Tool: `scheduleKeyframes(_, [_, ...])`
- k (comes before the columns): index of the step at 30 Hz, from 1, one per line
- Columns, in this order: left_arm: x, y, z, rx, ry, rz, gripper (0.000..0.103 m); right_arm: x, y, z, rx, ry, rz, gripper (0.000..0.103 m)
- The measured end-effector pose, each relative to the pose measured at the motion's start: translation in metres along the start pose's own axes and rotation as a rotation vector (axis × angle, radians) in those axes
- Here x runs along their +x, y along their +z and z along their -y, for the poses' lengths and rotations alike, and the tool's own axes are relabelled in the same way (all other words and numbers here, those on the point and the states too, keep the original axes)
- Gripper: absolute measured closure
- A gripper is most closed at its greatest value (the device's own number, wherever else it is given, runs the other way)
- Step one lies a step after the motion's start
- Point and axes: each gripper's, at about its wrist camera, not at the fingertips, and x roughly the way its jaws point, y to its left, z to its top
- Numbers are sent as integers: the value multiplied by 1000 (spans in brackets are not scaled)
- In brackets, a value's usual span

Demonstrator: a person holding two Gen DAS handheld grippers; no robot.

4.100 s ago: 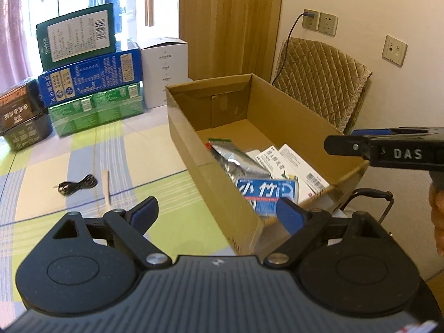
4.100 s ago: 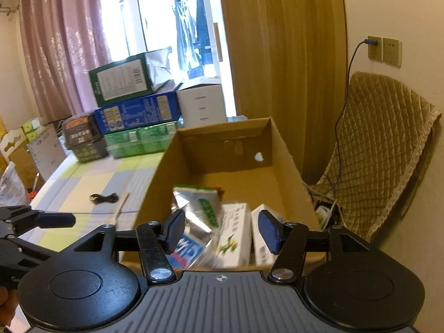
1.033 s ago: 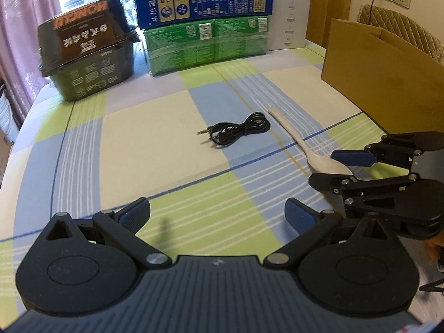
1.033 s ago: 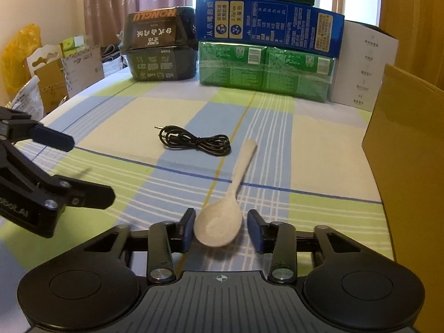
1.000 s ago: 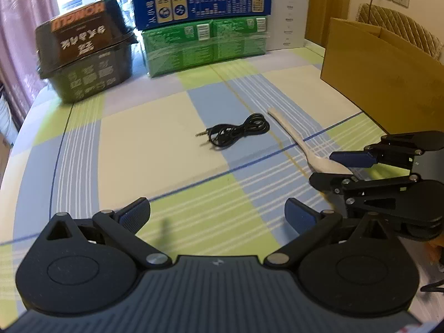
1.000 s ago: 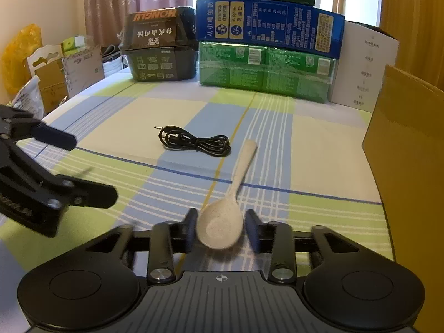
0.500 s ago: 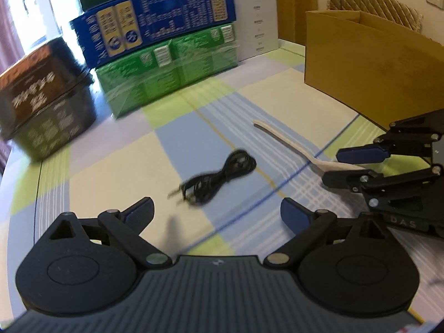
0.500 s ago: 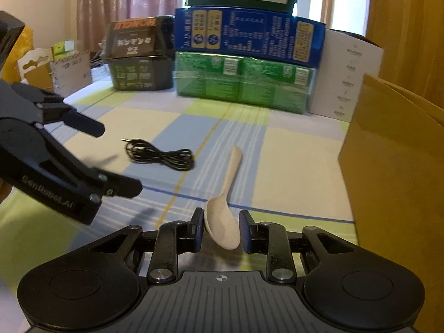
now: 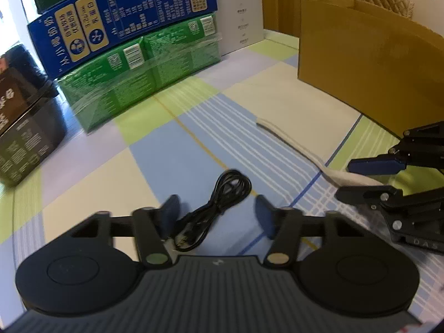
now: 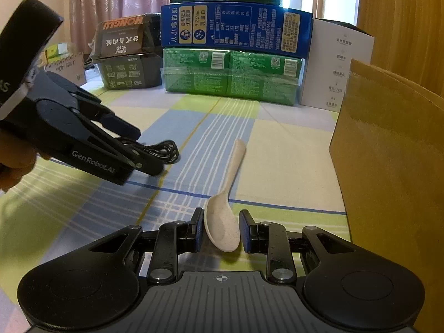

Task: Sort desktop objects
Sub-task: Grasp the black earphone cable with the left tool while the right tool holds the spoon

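A coiled black cable (image 9: 219,202) lies on the checked tablecloth, and my left gripper (image 9: 216,215) is open with one finger on each side of it. The right wrist view has that left gripper (image 10: 144,151) low over the cable (image 10: 166,152). My right gripper (image 10: 220,231) is shut on the bowl of a beige spoon (image 10: 222,227), whose handle points away toward the stacked cartons. In the left wrist view the right gripper (image 9: 344,179) holds the spoon (image 9: 291,144) at the right. The open cardboard box (image 9: 374,63) stands just right of both grippers.
At the table's far side stand green cartons (image 9: 138,75) under a blue carton (image 9: 125,25), a black noodle box (image 9: 16,127) to the left and a white box (image 9: 244,14) to the right. The cardboard box wall (image 10: 388,152) is close on the right.
My left gripper moved forward and down over the cable, and its fingers narrowed around it. The right gripper closed onto the spoon bowl, which now sits tilted between its pads.
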Motion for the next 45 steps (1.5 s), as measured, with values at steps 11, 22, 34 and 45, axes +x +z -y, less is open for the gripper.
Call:
scheduleKeyframes(11, [-50, -39, 44, -167, 11, -79, 91, -32, -16, -11, 8, 25, -36, 79])
scheduleKeyframes(22, [-137, -109, 139, -353, 1, -70, 91, -124, -72, -29, -56, 31, -88, 79])
scheduleKeyframes(34, [-165, -143, 153, -494, 45, 0, 86, -147, -94, -29, 66, 91, -96, 59])
scheduleKeyframes(45, [-158, -138, 152, -474, 41, 5, 79, -145, -89, -28, 126, 82, -93, 60])
